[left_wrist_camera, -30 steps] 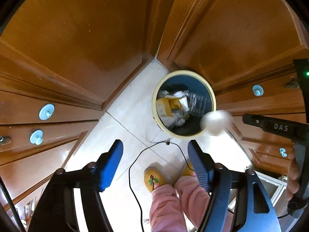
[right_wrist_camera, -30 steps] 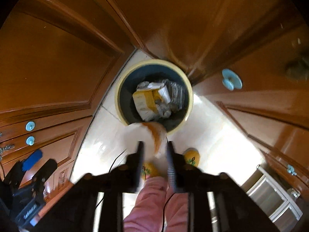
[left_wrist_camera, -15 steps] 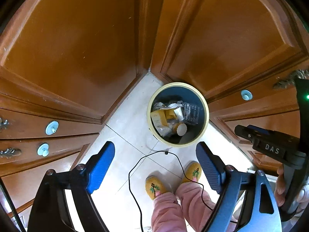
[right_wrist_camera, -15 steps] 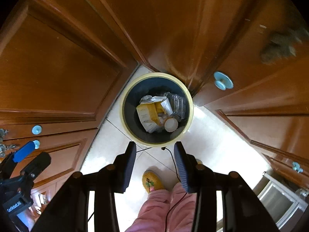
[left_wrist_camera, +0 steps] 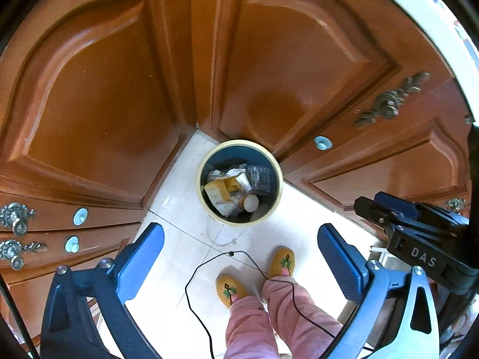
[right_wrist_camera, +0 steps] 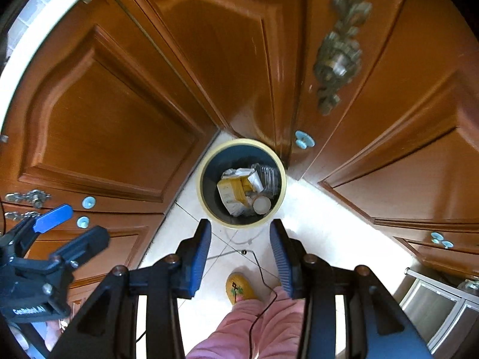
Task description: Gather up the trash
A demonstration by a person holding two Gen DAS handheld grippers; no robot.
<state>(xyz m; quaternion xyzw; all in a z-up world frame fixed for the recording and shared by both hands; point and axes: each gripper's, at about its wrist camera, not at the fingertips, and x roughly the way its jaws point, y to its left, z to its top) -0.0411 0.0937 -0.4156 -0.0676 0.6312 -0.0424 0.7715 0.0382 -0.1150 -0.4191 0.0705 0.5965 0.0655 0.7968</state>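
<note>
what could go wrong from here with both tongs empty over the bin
The black cable loops across the floor beside the yellow slippers; a step could snag it. The trash bin sits tight in the cabinet corner, so a swinging left tongs, jaws opening, or right tongs might knock the cabinet doors.

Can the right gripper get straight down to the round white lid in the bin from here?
Probably yes. The right gripper is open and empty above the uncovered bin, and the white lid lies exposed atop the trash, near the rim.
</note>
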